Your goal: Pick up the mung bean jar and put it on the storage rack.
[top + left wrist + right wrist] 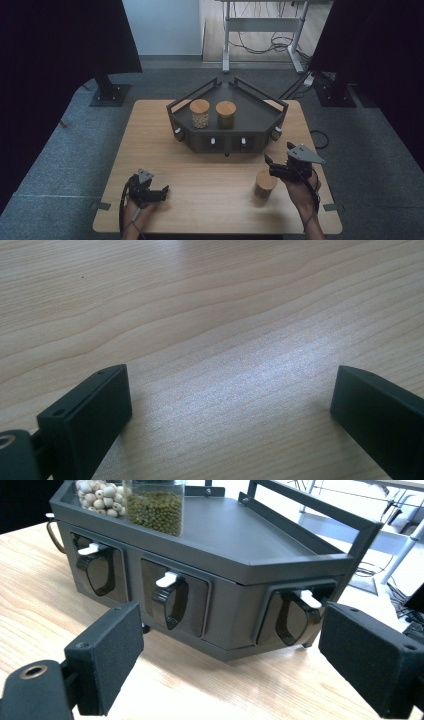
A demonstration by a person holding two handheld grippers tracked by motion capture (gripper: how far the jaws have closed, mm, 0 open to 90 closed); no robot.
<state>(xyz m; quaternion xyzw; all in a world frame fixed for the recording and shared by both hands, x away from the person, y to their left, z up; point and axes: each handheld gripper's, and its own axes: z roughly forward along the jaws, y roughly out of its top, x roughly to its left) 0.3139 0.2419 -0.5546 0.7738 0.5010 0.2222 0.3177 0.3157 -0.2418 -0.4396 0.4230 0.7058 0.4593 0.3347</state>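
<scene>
My right gripper [272, 165] hangs just above the surface [210, 200], jaws wide with nothing between them. In its own view they frame the dispenser rack's [280, 555] front, near its right-hand spout [292, 620]. A lidded jar [264, 183] stands on the surface just beside that gripper, apart from it as far as I can tell from the dim high view. My left gripper [159, 192] rests low near the front edge, jaws wide over bare wood. Two jars [200, 113] stand on the rack.
</scene>
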